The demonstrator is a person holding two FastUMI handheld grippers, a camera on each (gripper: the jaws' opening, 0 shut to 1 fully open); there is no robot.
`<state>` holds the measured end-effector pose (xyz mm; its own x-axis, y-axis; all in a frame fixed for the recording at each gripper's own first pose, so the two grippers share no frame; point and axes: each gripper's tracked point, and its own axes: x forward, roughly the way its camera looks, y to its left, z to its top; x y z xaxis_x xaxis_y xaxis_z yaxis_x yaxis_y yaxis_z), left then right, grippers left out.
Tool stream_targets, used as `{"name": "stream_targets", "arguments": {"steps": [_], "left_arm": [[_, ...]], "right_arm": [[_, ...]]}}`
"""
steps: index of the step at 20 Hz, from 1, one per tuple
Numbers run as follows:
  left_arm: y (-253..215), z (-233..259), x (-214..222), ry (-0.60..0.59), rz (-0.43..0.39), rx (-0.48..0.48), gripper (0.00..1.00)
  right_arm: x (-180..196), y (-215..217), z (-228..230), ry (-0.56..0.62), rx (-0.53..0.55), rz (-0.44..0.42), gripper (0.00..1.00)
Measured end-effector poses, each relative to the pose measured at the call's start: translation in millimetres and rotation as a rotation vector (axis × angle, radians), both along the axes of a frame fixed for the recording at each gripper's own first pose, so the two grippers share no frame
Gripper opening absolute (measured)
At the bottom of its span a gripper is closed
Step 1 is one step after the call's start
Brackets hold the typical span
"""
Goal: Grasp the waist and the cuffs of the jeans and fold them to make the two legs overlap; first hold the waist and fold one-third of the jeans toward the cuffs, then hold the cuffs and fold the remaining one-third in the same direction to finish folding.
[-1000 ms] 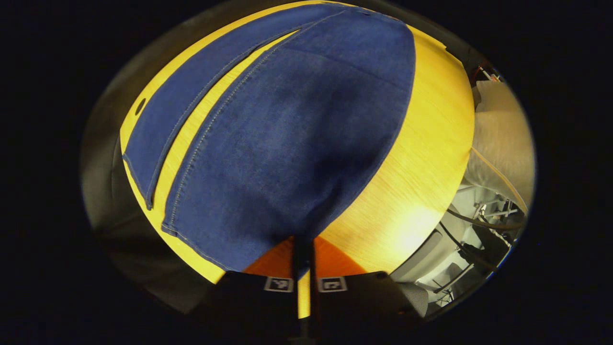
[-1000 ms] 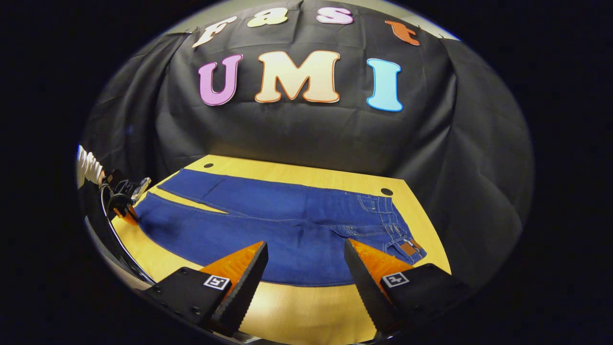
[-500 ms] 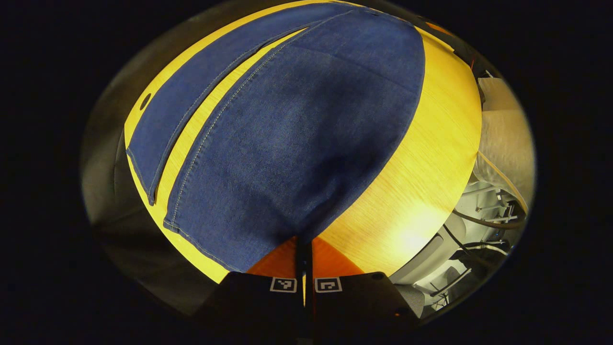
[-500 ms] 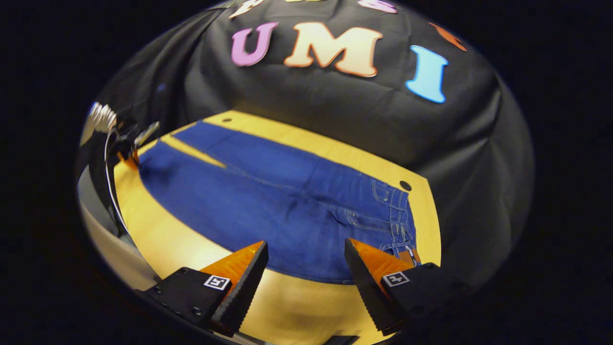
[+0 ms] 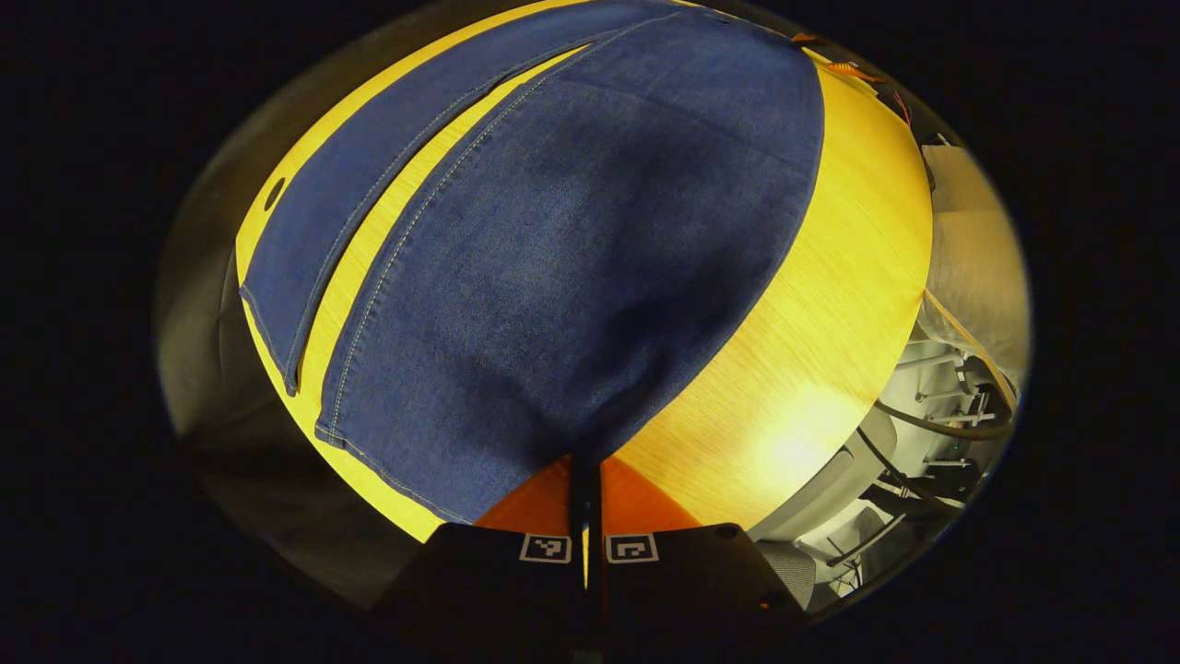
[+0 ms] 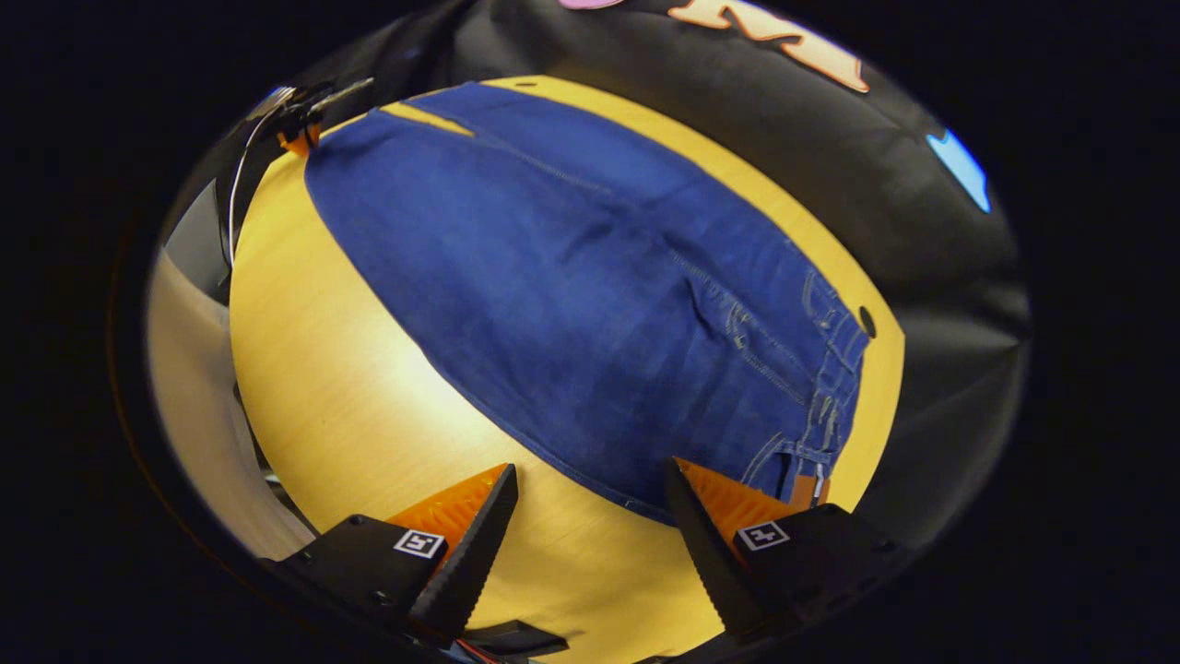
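Note:
The blue jeans point(image 6: 590, 277) lie flat on the yellow table point(image 6: 350, 397), legs apart at the cuff end. In the left gripper view the near leg point(image 5: 553, 267) runs down into my left gripper point(image 5: 586, 472), which is shut on that leg's cuff corner; the cloth rises slightly into the closed fingers. The far leg point(image 5: 318, 221) lies flat beside it. My right gripper point(image 6: 590, 480) hangs open just above the jeans' near edge, close to the waist point(image 6: 830, 378) with its belt loops. The left gripper point(image 6: 297, 129) appears small at the far cuff end.
A person's pale sleeve point(image 5: 973, 249) is at the table's near side, also seen as a pale shape point(image 6: 184, 369). Cables and chair parts point(image 5: 922, 443) sit beyond the table edge. Round holes point(image 5: 273, 192) point(image 6: 867, 321) mark the table's back corners. Black cloth point(image 6: 922, 240) backs the table.
The right gripper has tipped down and moved closer to the table near the waist, still open. The left gripper has stayed shut on the cuff, shifting only slightly.

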<state>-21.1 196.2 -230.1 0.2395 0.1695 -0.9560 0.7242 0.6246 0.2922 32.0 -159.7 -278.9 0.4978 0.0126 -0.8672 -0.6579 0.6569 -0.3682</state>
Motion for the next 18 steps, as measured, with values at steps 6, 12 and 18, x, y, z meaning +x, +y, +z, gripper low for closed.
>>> {"name": "stream_targets", "arguments": {"steps": [6,12,18], "left_arm": [[0,0,0,-0.006,-0.003,0.018,0.00],[-2,0,1,-0.009,0.001,0.016,0.00],[-1,-1,0,0.010,-0.010,0.018,0.00]], "right_arm": [[-2,5,-10,0.145,0.053,-0.006,0.96],[-2,7,-10,0.183,0.048,0.005,0.94],[23,7,-2,0.182,0.002,0.099,0.46]]}}
